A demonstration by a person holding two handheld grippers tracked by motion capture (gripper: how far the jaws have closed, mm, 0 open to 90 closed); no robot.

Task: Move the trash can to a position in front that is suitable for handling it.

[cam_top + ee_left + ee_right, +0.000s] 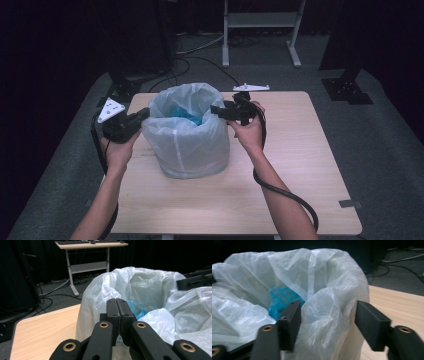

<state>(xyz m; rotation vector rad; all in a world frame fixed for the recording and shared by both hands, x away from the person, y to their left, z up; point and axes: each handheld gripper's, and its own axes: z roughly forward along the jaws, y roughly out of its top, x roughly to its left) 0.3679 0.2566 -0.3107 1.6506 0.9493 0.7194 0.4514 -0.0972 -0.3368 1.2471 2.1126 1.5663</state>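
Bag: a white plastic bag (187, 132), lining a bin mid-table (300, 165), was worked at its rim.
Left hand-held gripper (117, 305): clamped tight, apparently pinching the film to anchor it.
Right hand-held gripper (327, 323): jaws straddled the opposite rim, not yet pressing.

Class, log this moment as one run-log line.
left tool: shut on bin liner rim | right tool: open, straddling opposite rim | blue item: inside | table: bin upright

Light wooden table (300, 165), a bag-lined bin (187, 145) upright on it.
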